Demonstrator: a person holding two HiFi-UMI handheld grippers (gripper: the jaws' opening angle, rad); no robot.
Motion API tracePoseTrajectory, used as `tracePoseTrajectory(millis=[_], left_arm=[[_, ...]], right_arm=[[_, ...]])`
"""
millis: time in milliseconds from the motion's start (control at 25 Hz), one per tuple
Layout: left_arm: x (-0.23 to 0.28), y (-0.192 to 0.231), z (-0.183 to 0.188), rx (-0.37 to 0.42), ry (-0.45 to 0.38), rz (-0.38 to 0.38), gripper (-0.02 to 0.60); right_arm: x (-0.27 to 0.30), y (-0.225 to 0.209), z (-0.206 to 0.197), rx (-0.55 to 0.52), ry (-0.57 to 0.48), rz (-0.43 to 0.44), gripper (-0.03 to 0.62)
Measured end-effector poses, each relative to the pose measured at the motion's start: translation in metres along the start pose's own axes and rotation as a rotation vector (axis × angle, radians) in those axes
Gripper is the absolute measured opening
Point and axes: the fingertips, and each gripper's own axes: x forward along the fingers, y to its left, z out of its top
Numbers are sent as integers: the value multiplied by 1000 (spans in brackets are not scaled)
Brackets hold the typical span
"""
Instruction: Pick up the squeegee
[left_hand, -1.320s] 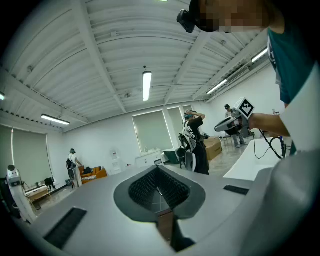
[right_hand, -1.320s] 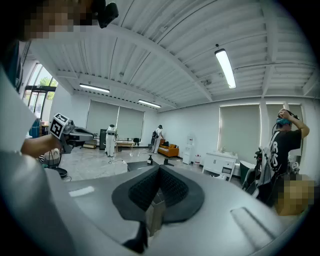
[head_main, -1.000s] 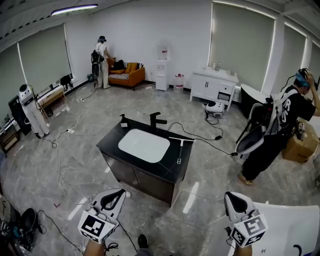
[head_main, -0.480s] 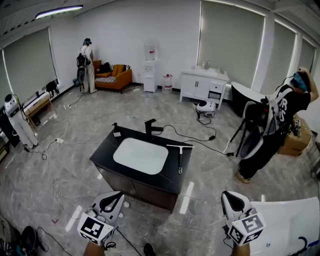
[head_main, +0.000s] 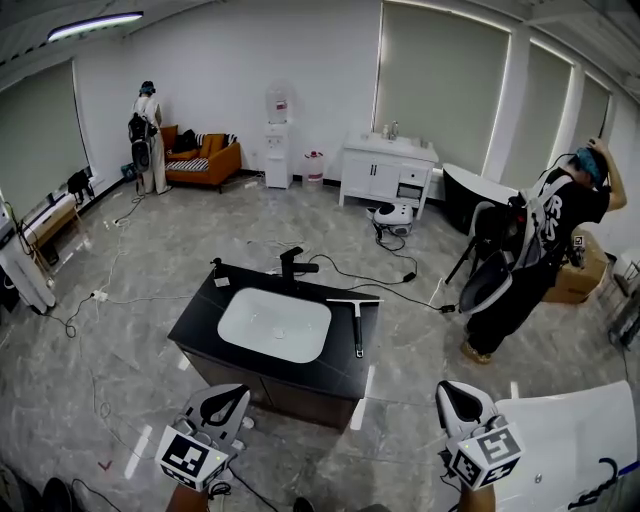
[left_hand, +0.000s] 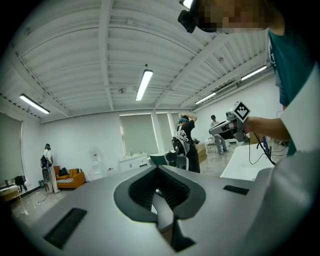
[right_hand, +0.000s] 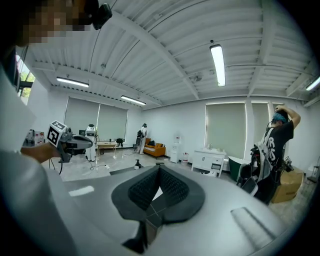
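The squeegee (head_main: 357, 325) lies flat on the right side of a black vanity top (head_main: 200, 315), blade at the far end, dark handle pointing towards me, beside the white basin (head_main: 275, 325). In the head view my left gripper (head_main: 233, 397) is at the bottom left, short of the vanity's near edge. My right gripper (head_main: 449, 393) is at the bottom right, well clear of the vanity. Both are shut with nothing between the pads. The left gripper view shows its own closed jaws (left_hand: 159, 170) and the room; the right gripper view likewise (right_hand: 159, 169). Neither gripper view shows the squeegee.
A black faucet (head_main: 292, 264) stands behind the basin. Cables (head_main: 395, 278) run over the marble floor. A person in black (head_main: 545, 245) stands at the right, another (head_main: 147, 135) by the orange sofa (head_main: 203, 160). A white table (head_main: 575, 440) is beside my right gripper.
The vanity has come nearer and shifted slightly left in the head view as I move forward. Both grippers stay shut and keep their places at the bottom of the view.
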Motion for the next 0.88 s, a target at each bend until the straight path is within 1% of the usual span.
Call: tracePoseTrajectory(millis=[200, 360, 600, 760, 880], left_arm=[[10, 9, 3, -7, 12, 1, 6], [20, 13, -2, -9, 12, -2, 6], [42, 31, -1, -24, 33, 60, 6], [66, 38, -8, -33, 64, 103, 6], [89, 39, -9, -39, 70, 129, 6]], right_arm=[[12, -3, 3, -4, 8, -5, 11], [31, -10, 3, -8, 13, 14, 11], [77, -33, 6, -2, 10, 76, 11], [112, -52, 2, 1, 11, 127, 11], [138, -71, 0, 0, 11, 164, 11]])
